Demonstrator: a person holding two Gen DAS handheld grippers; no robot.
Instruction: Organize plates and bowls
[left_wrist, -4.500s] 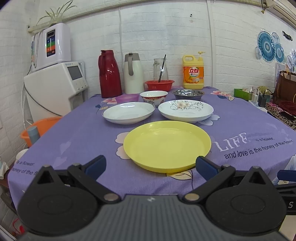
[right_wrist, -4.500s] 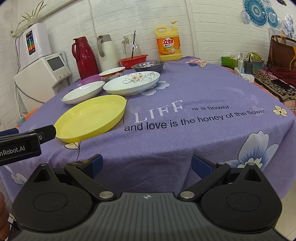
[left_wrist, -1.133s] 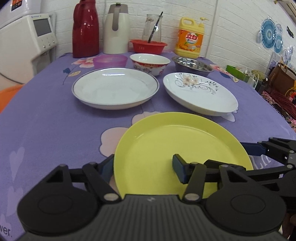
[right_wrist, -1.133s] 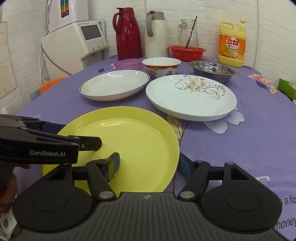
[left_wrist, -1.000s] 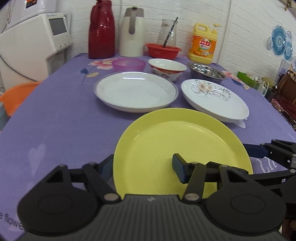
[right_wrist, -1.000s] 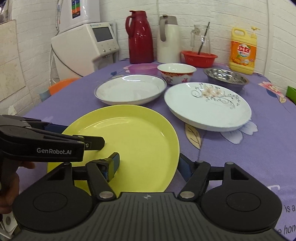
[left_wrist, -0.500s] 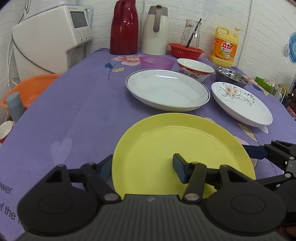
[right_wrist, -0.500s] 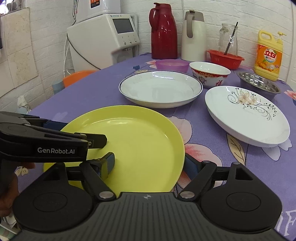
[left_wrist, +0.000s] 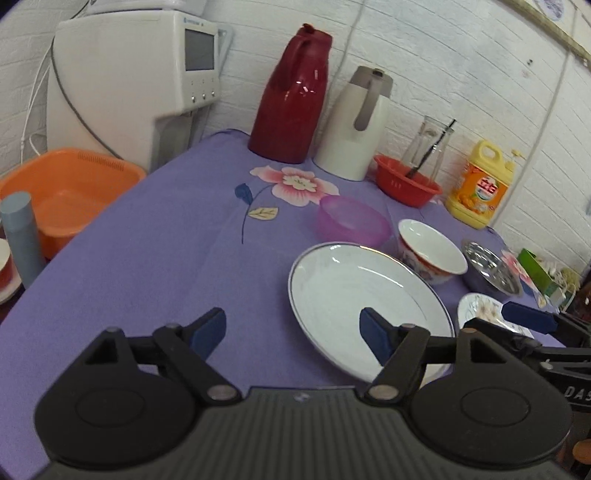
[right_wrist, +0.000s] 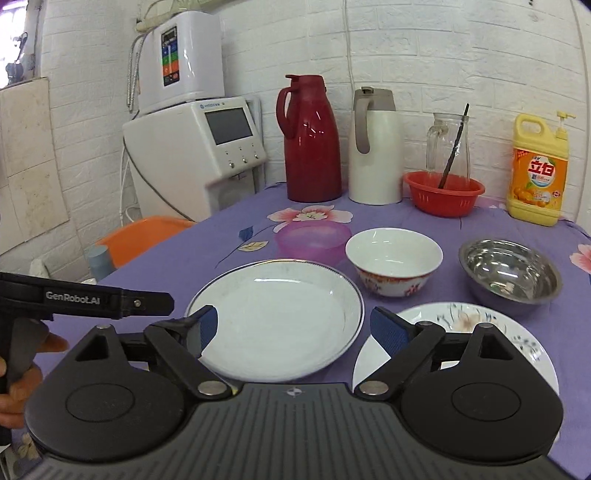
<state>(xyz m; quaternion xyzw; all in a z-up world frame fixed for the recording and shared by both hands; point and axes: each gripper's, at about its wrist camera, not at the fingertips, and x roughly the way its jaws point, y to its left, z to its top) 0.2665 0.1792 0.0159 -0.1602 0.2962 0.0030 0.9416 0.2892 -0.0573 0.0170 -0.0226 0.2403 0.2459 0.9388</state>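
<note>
Both grippers, left gripper (left_wrist: 293, 330) and right gripper (right_wrist: 291, 328), gape empty, the left's jaws having just widened. The round white blue-rimmed plate (right_wrist: 277, 317), flowered white plate (right_wrist: 517, 332) and three bowls lie unstacked.

Flowered plate (right_wrist: 480, 321) half hidden behind jaws

Your left gripper (left_wrist: 291, 328): black linkage arms w/ silver pivot screws, blue ribbed pads (left_wrist: 373, 334), grey ridged body behind. Right gripper (right_wrist: 291, 328): same build. White "GenRobot.AI" lettering on the left unit's black side, small screw near its tip.
</note>
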